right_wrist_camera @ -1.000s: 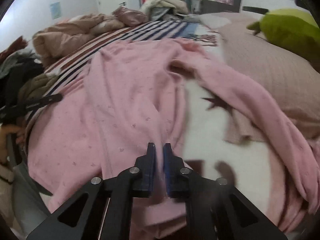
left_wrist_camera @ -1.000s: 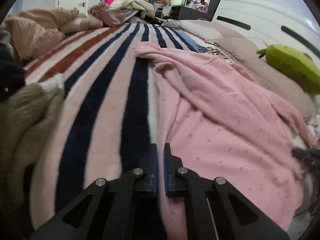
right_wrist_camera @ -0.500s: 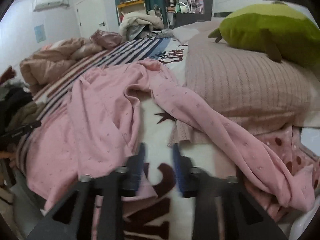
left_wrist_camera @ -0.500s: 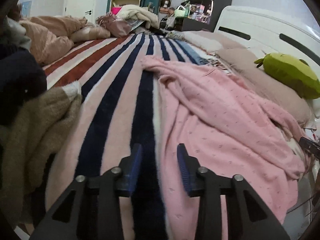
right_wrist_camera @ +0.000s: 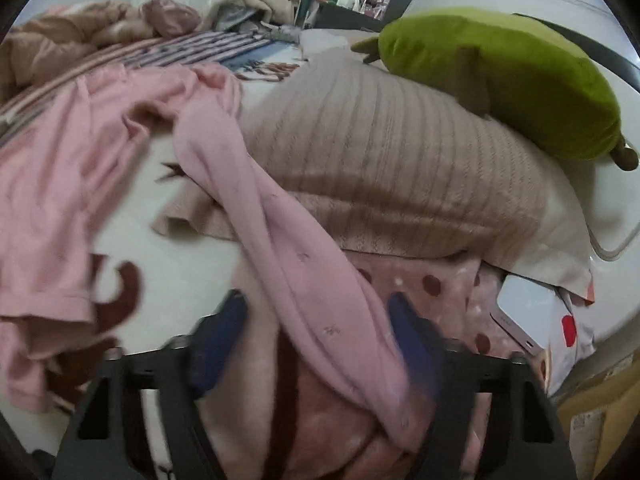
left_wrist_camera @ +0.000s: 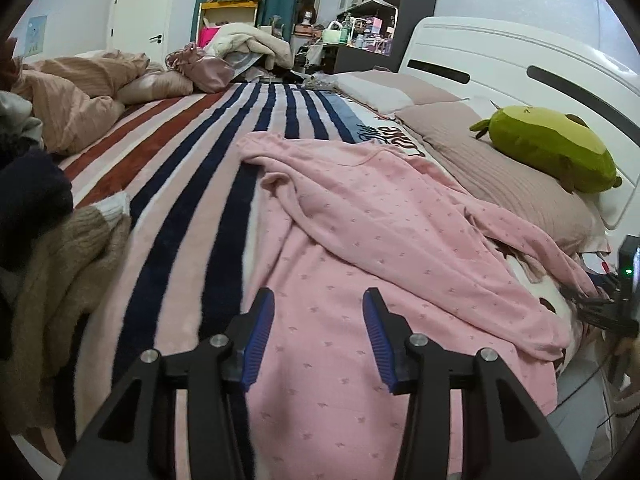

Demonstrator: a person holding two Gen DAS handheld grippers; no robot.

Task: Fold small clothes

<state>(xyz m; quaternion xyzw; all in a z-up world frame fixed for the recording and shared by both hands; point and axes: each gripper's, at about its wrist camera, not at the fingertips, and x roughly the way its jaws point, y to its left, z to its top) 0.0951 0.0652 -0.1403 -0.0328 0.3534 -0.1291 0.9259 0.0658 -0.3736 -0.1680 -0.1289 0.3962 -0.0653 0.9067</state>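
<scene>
A pink dotted garment (left_wrist_camera: 360,240) lies spread and rumpled on the striped blanket (left_wrist_camera: 192,184). My left gripper (left_wrist_camera: 318,316) is open and empty, just above the garment's near hem. In the right wrist view the garment's body (right_wrist_camera: 60,184) lies at left, and one long sleeve (right_wrist_camera: 280,240) runs toward me over the edge of the beige pillow (right_wrist_camera: 400,168). My right gripper (right_wrist_camera: 320,340) is open, with the sleeve passing between its blurred blue fingers. The right gripper also shows at the right edge of the left wrist view (left_wrist_camera: 618,304).
A green avocado plush (left_wrist_camera: 552,148) lies on the beige pillow by the white headboard (left_wrist_camera: 520,60). A brown knit and dark clothes (left_wrist_camera: 44,264) are piled at left. Beige bedding (left_wrist_camera: 68,96) lies at the far left. A white box (right_wrist_camera: 524,316) sits at right.
Both grippers have gone from shut on the pink garment to wide open and let it go. The right gripper has swung right, toward the sleeve by the pillow.
</scene>
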